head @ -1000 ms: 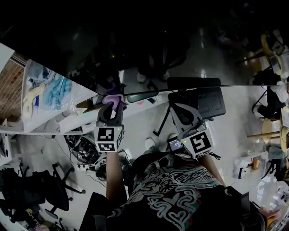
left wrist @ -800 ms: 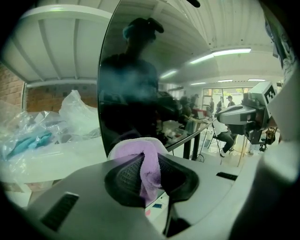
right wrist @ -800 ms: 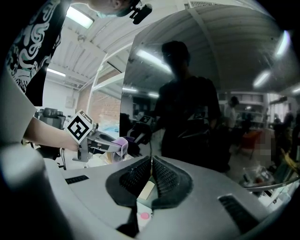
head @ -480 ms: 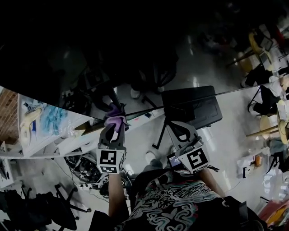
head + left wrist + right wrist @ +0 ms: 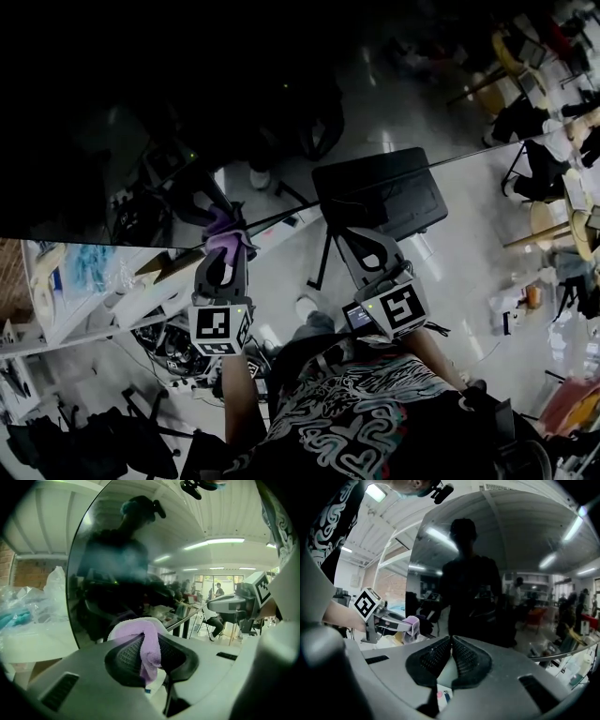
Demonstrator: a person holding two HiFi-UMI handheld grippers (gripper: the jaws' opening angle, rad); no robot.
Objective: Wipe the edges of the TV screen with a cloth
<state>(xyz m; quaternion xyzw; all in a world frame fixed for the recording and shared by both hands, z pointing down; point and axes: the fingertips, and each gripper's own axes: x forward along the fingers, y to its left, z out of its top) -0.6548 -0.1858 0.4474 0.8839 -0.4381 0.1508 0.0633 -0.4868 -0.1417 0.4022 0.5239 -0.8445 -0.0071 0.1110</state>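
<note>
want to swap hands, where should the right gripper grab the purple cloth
Probably the bunched fold of the purple cloth bulging past the left gripper's tips, by the TV screen's edge. Approach from its right, where the right gripper sits shut and empty; the rest is pinched between the left jaws.

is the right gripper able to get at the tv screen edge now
Probably yes: the right gripper, shut and empty, hangs near the lower edge of the TV screen, nothing visibly between them; the left gripper holds the cloth.
</note>
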